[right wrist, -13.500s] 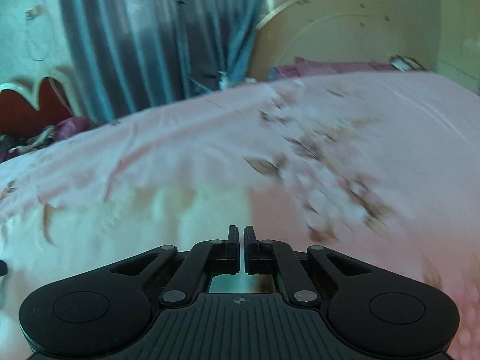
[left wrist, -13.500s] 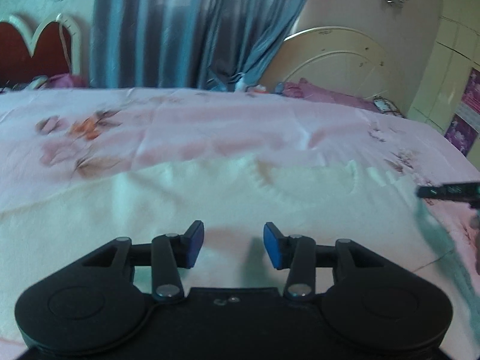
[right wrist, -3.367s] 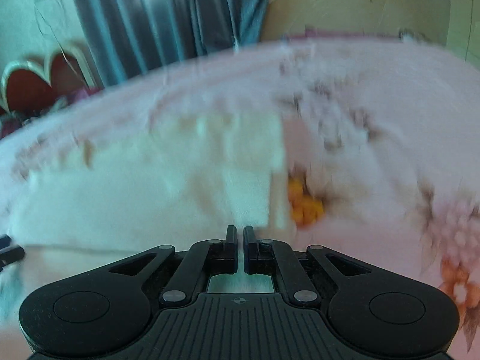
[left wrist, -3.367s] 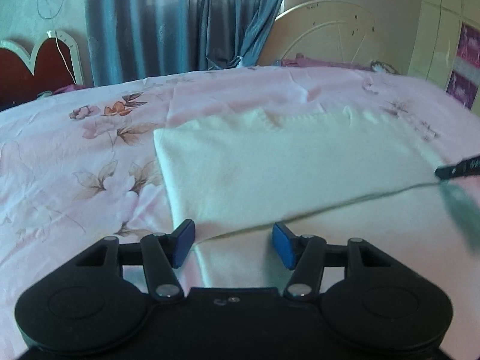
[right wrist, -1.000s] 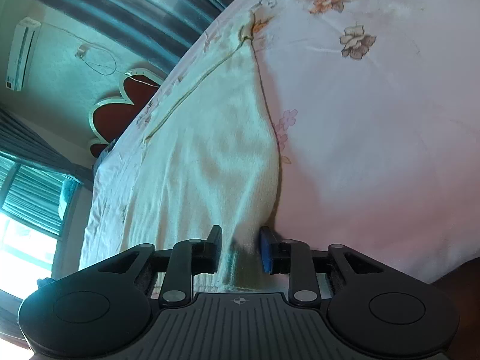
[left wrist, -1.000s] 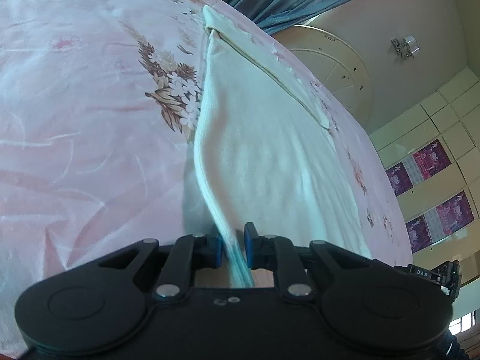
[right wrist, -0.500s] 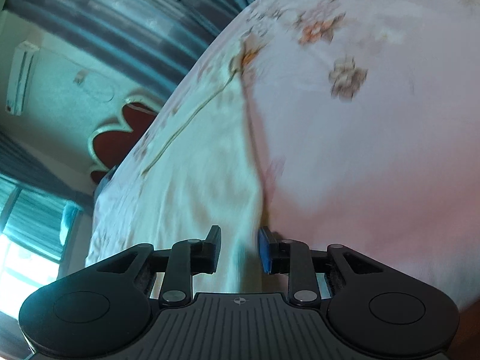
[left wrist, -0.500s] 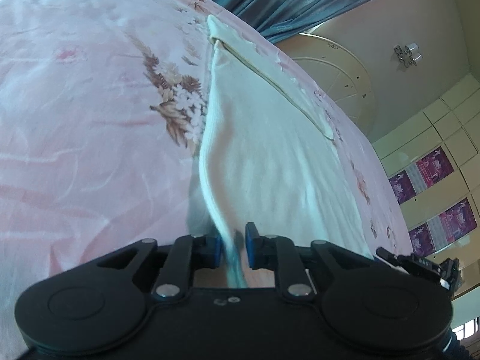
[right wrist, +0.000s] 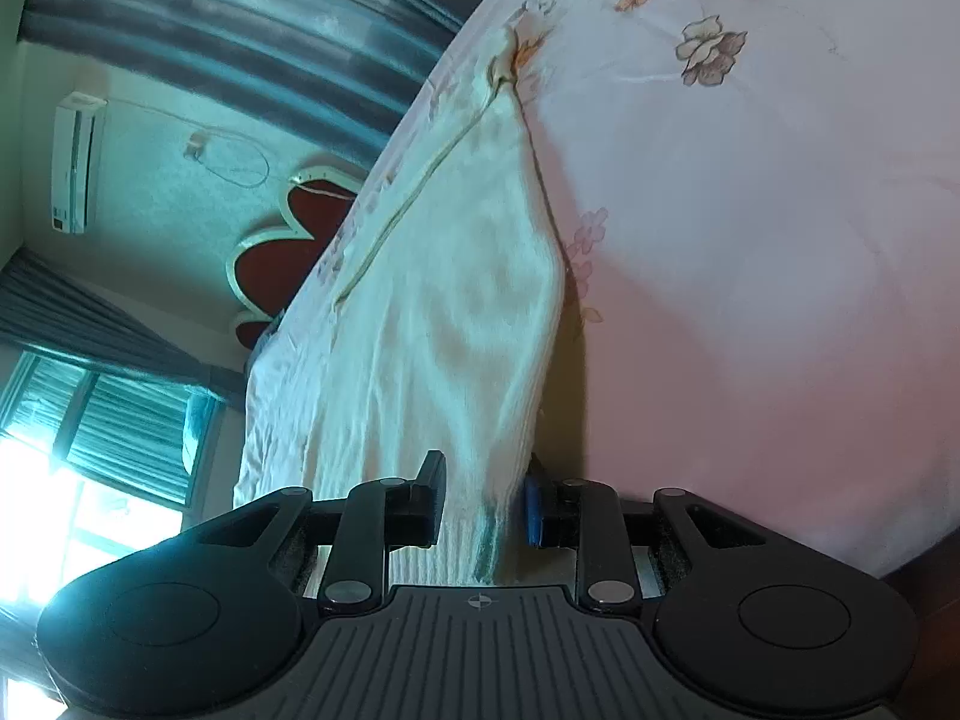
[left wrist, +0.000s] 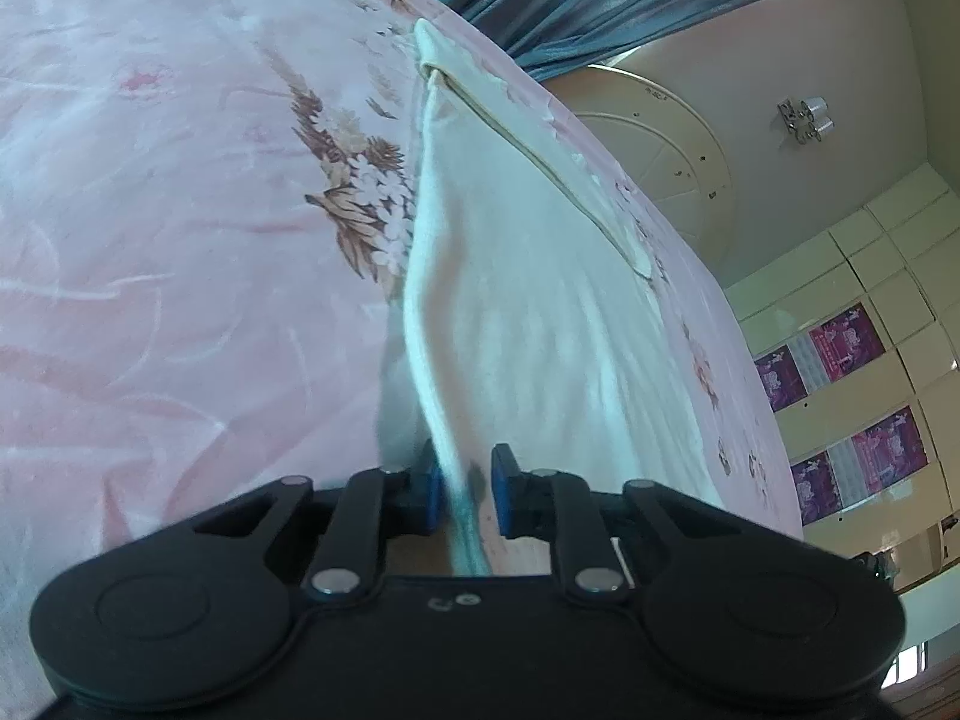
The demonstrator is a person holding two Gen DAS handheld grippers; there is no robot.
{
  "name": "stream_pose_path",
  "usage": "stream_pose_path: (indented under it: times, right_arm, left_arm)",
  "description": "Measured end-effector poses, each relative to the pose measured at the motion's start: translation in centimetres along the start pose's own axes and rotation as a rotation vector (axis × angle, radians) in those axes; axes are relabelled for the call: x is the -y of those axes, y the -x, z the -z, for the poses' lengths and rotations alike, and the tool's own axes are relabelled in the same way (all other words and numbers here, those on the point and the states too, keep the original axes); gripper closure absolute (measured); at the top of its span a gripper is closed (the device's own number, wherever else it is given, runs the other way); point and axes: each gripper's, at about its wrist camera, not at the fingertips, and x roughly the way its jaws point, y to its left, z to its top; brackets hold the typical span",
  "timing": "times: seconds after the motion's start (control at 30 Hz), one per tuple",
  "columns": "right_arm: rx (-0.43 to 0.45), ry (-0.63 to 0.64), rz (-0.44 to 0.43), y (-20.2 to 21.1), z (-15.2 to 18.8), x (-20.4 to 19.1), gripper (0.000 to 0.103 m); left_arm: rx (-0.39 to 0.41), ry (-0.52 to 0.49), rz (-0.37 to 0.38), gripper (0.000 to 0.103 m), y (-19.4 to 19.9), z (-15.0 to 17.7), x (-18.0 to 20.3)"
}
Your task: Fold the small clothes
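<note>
Two grippers, one cream garment (left wrist: 528, 324) — it lies on the pink floral bedsheet (left wrist: 150, 252), near edge running into both sets of fingers. Left gripper (left wrist: 465, 495): fingers partly apart, hem against the left pad with a gap on the right side, so the pinch looks loose. Right gripper (right wrist: 483, 501): fingers wider apart, bunched cloth (right wrist: 456, 312) filling the gap. Before you lift, close both fully on the hem. Then raise both corners level and carry them toward 12 o'clock, to the far seam — keep the edge taut so the fold lands square, no dragging on the bedsheet.
</note>
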Motion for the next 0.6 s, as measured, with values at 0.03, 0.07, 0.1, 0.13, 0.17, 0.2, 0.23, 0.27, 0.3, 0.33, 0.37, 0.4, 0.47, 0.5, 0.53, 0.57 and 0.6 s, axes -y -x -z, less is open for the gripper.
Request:
stream_pose_path:
  times: [0.03, 0.07, 0.1, 0.13, 0.17, 0.2, 0.23, 0.27, 0.3, 0.33, 0.37, 0.4, 0.47, 0.5, 0.53, 0.57, 0.6]
  right_arm:
    - [-0.02, 0.021, 0.023, -0.3, -0.2, -0.3, 0.087]
    - [-0.038, 0.045, 0.05, -0.6, -0.3, -0.6, 0.1]
    - [-0.038, 0.066, 0.068, -0.8, -0.5, -1.2, 0.1]
    - [-0.027, 0.08, 0.059, -0.7, -0.6, -1.8, 0.1]
    - [-0.006, 0.088, 0.034, -0.2, -0.7, -2.2, 0.1]
    - [0.019, 0.097, 0.016, 0.4, -0.9, -2.7, 0.1]
    - [0.031, 0.112, 0.023, 0.6, -1.0, -3.1, 0.1]
    - [0.027, 0.134, 0.058, 0.4, -1.2, -3.2, 0.1]
    - [0.005, 0.153, 0.107, -0.1, -1.3, -3.1, 0.1]
    - [-0.022, 0.151, 0.14, -0.7, -1.3, -2.8, 0.1]
    - [-0.029, 0.144, 0.146, -0.9, -1.3, -2.6, 0.1]
    - [-0.016, 0.141, 0.13, -0.6, -1.3, -2.8, 0.1]
    - [0.033, 0.134, 0.085, 0.4, -1.8, -3.5, 0.1]
    - [0.057, 0.143, 0.072, 0.8, -2.2, -4.1, 0.1]
    - [0.079, 0.162, 0.068, 1.0, -2.8, -4.9, 0.1]
    - [0.095, 0.178, 0.064, 1.2, -3.4, -5.6, 0.1]
    - [0.114, 0.196, 0.058, 1.4, -4.0, -6.6, 0.1]
  left_arm:
    - [-0.005, -0.005, -0.009, 0.097, -0.2, -0.2, 0.1]
    - [-0.009, -0.018, -0.027, 0.099, -0.3, -0.3, 0.3]
    - [-0.002, -0.027, -0.036, 0.1, -0.3, -0.4, 0.6]
    - [0.02, -0.02, -0.019, 0.1, 0.1, -0.5, 0.8]
    - [0.047, -0.019, 0.006, 0.1, 0.5, -0.6, 1.1]
    - [0.075, -0.032, 0.007, 0.1, 1.0, -0.7, 1.5]
    - [0.088, -0.048, -0.012, 0.1, 1.2, -0.7, 1.8]
    - [0.08, -0.063, -0.048, 0.1, 1.0, -0.7, 1.8]
    - [0.059, -0.071, -0.088, 0.1, 0.7, -0.7, 1.6]
    - [0.037, -0.065, -0.111, 0.1, 0.3, -0.7, 1.2]
    - [0.034, -0.038, -0.101, 0.1, 0.2, -0.7, 0.9]
    - [0.044, -0.016, -0.084, 0.1, 0.5, -0.7, 0.7]
    - [0.082, -0.001, -0.045, 0.1, 1.5, -0.8, 0.9]
    - [0.104, 0.008, -0.021, 0.1, 2.0, -0.9, 1.1]
    - [0.125, 0.012, -0.003, 0.1, 2.4, -1.3, 1.5]
    - [0.145, 0.012, 0.009, 0.1, 2.8, -1.7, 1.9]
    - [0.17, 0.008, 0.025, 0.1, 3.2, -2.5, 2.4]
